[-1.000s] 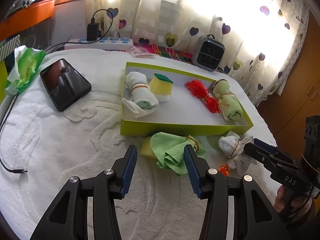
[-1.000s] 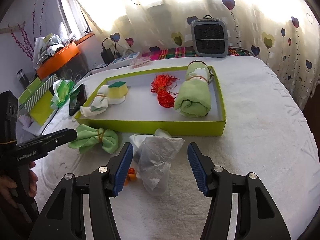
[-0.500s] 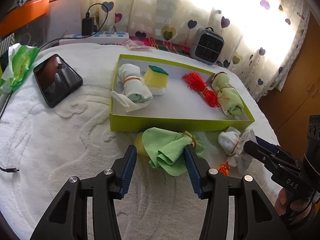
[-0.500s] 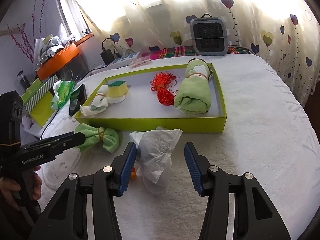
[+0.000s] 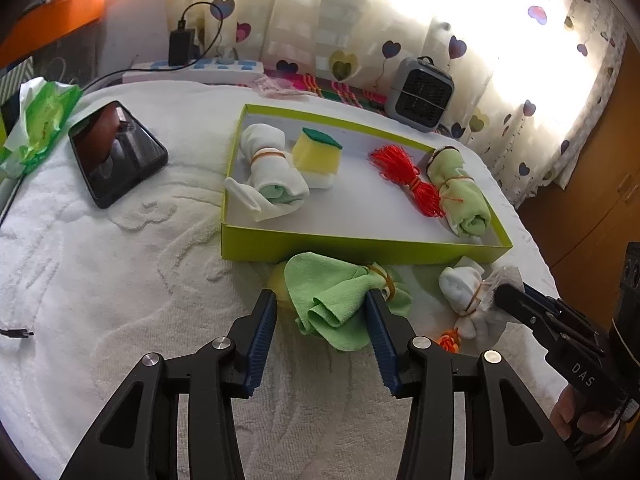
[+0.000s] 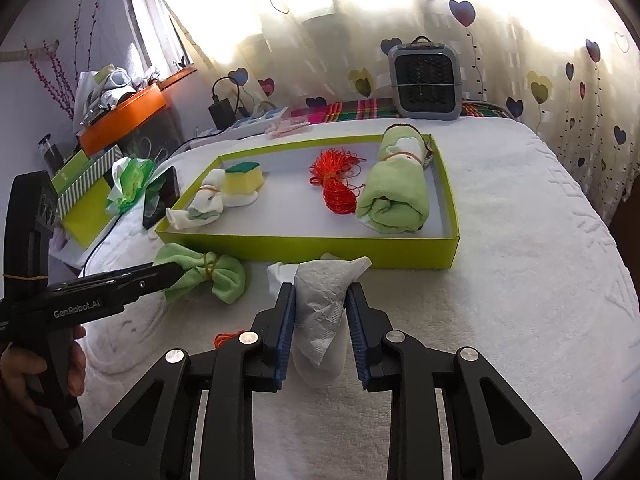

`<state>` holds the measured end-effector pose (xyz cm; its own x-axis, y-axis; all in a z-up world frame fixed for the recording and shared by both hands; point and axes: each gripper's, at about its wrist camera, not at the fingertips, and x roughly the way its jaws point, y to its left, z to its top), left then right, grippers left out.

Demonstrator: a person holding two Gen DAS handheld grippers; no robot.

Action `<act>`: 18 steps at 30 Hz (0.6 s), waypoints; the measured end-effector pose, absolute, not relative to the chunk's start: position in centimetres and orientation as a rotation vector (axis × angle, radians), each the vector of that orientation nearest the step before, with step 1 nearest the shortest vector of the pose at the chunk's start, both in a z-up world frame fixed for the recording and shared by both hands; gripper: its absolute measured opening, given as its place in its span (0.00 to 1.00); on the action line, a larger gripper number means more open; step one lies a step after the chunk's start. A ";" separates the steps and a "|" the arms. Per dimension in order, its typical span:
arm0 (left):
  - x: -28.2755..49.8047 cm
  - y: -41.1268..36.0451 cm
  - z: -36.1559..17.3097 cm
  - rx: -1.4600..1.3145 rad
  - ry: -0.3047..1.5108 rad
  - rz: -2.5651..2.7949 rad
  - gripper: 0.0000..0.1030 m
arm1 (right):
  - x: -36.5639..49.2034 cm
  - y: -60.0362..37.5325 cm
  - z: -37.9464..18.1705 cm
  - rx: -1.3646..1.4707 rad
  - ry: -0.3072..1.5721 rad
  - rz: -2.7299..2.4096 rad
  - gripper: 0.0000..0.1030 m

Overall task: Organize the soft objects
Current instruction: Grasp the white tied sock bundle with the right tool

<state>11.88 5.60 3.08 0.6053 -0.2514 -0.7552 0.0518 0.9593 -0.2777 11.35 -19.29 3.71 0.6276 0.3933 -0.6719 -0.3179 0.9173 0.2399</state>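
Note:
A green tray [image 5: 360,248] [image 6: 304,246] on the white bed holds a white sock roll [image 5: 272,176], a yellow sponge [image 5: 316,154], red yarn [image 5: 404,180] and a rolled green towel [image 5: 464,196] [image 6: 396,188]. In front of the tray lie a green cloth tied with a rubber band [image 5: 336,300] [image 6: 204,276] and a white bundle wrapped in tissue [image 5: 468,296] [image 6: 320,316]. My left gripper [image 5: 320,312] is open around the green cloth. My right gripper [image 6: 320,304] is closing on the white bundle, pads touching its sides.
A black phone [image 5: 116,152] and a green tissue pack [image 5: 36,120] lie at the left. A small grey heater [image 5: 424,100] and a power strip [image 5: 192,72] stand behind the tray. An orange thread scrap [image 5: 450,338] lies by the white bundle.
My right gripper's jaws have narrowed from wide open to touching the white bundle. My left gripper has moved forward so the green cloth sits between its fingers.

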 end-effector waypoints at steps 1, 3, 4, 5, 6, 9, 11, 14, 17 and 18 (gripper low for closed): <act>11.9 5.6 3.1 -0.235 0.905 -0.175 0.40 | 11.4 -19.4 3.7 0.105 0.793 0.408 0.24; 11.8 5.6 3.0 -0.237 0.904 -0.176 0.38 | 11.4 -19.5 3.7 0.112 0.792 0.405 0.24; 11.8 5.6 3.0 -0.237 0.903 -0.175 0.37 | 11.3 -19.6 3.7 0.116 0.790 0.405 0.23; 11.8 5.6 3.0 -0.238 0.902 -0.173 0.34 | 11.3 -19.6 3.7 0.121 0.789 0.406 0.23; 11.8 5.6 3.0 -0.238 0.901 -0.173 0.33 | 11.3 -19.7 3.7 0.123 0.787 0.406 0.23; 11.8 5.7 3.2 -0.242 0.898 -0.171 0.28 | 11.1 -19.7 3.8 0.130 0.781 0.408 0.23; 11.7 5.6 3.2 -0.241 0.896 -0.171 0.25 | 11.1 -19.8 3.9 0.135 0.778 0.408 0.23; 11.6 5.6 3.4 -0.243 0.888 -0.173 0.20 | 10.9 -19.9 3.9 0.144 0.776 0.407 0.23; 11.5 5.6 3.5 -0.245 0.885 -0.174 0.17 | 10.8 -20.1 4.0 0.153 0.771 0.404 0.23; 11.5 5.6 3.5 -0.245 0.883 -0.174 0.17 | 10.8 -20.2 4.0 0.155 0.769 0.404 0.23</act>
<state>11.46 5.61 3.54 0.6234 -0.2501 -0.7408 0.0492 0.9581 -0.2821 10.77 -20.17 4.01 0.6465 0.4098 -0.6436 -0.2981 0.9121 0.2813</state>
